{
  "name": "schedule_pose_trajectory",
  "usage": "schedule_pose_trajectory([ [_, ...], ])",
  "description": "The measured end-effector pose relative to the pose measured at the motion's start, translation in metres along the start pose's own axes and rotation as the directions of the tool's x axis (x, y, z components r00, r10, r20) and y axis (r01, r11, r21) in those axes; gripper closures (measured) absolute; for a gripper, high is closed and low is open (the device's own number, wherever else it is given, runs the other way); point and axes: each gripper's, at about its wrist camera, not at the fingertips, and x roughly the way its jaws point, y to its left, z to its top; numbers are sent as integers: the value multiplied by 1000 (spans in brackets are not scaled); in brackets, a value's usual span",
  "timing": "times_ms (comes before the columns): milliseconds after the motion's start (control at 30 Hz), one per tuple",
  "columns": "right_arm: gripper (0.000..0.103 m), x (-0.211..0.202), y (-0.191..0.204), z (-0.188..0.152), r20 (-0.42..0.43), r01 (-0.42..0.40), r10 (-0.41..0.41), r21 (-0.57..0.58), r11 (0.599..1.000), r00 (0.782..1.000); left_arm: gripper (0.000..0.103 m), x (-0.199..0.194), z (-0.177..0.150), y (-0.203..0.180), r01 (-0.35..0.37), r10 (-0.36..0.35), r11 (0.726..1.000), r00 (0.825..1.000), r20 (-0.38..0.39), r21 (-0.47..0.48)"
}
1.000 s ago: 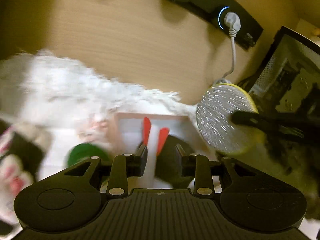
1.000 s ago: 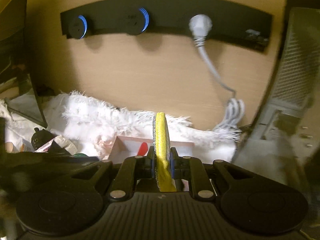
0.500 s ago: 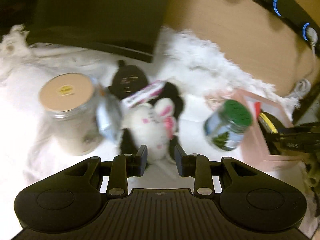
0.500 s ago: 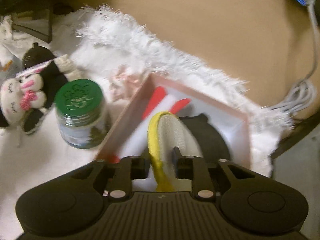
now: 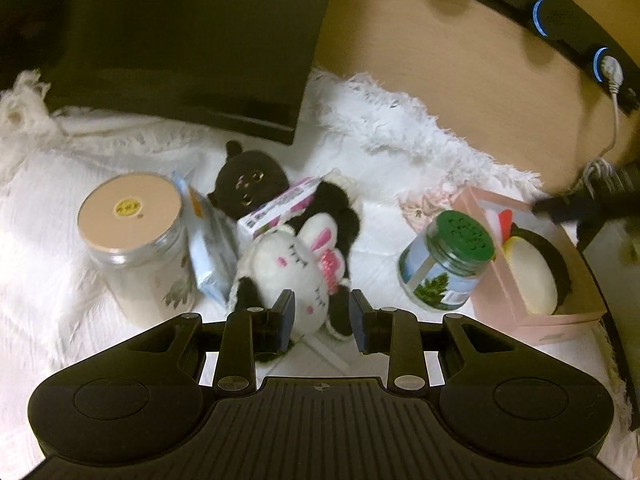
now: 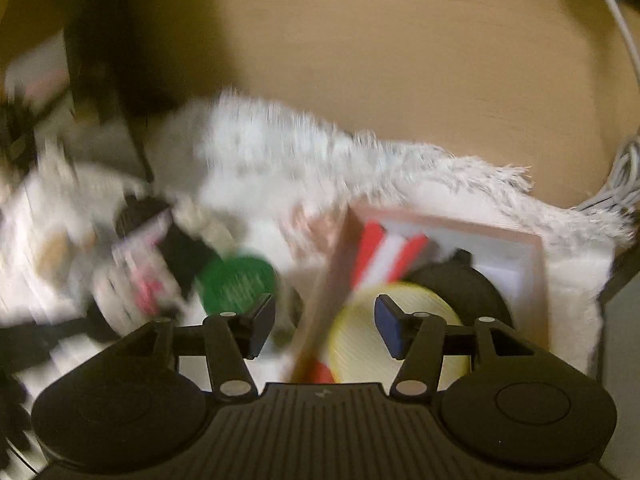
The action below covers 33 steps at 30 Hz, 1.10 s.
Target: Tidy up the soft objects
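The pink box (image 5: 560, 320) sits on the white rug (image 5: 380, 128), at about 3 o'clock from the middle of the left view. Some soft things are already in it: a round yellow sponge (image 5: 530, 276), a black soft thing (image 5: 558, 264) behind it, and a red and white thing (image 6: 390, 256) at the back. So part of the job looks done. The right gripper (image 6: 326, 326) hangs over the box's near wall. Its jaws have just been opening and now stand spread wide, and the sponge lies in the box under them, not pinched. It looks let go. More is left to do. The white bunny (image 5: 296, 264) lies on the rug near the middle of the left view, on top of a black toy (image 5: 250, 184) whose head is at 12 o'clock from it. A little pink packet (image 5: 280, 206) lies between them. The left gripper (image 5: 322, 316) is right at the bunny's lower end. Its jaws stand a little apart with part of the bunny between them, and they do not seem to squeeze it yet. I think the bunny goes in the box next, then the black toy. The green-lid jar (image 5: 448, 264), at 9 o'clock from the box, and the big jar (image 5: 136, 240), far over at 9 o'clock from the bunny, are hard, so they likely stay out.
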Motion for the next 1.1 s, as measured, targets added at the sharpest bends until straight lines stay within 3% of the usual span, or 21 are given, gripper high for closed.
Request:
schedule_pose_trajectory([
  [67,48,9,2,24,-18,-30,31,85,996,999,70,-4,2,-4,5,-5,1000,1000,17,30],
  [167,48,39,15,56,-77,-25,32,89,996,997,70,-14,5,-5,13,-18,996,998,58,84],
  [300,48,101,44,80,-145,117,-127,-78,990,981,70,-26,3,8,6,-15,994,996,87,107],
  [400,48,144,58,86,-200,162,-194,-166,973,960,70,-28,-4,23,7,-13,995,998,63,95],
  [500,65,175,64,85,-252,198,-248,-206,958,935,70,-26,-10,33,-5,1,996,999,49,86],
  [533,80,181,64,84,-264,207,-259,-209,956,929,70,-24,-10,36,-9,5,996,999,44,86],
  [567,87,186,63,83,-279,205,-261,-213,955,924,70,-22,-11,37,-12,9,996,999,37,86],
  [600,88,187,63,83,-283,198,-256,-216,956,924,70,-19,-10,37,-14,11,996,999,33,88],
  [700,91,165,65,87,-241,157,-206,-207,966,948,70,-11,-6,31,0,-4,993,1000,30,115],
  [867,91,85,73,92,-105,65,-83,-165,984,991,70,6,12,11,9,-20,982,998,55,190],
  [967,90,37,81,82,-50,-22,14,-159,987,999,70,24,26,7,3,-12,974,999,40,228],
  [1100,90,-3,90,51,-17,-108,106,-161,981,994,70,49,44,13,18,-18,984,1000,-3,179],
])
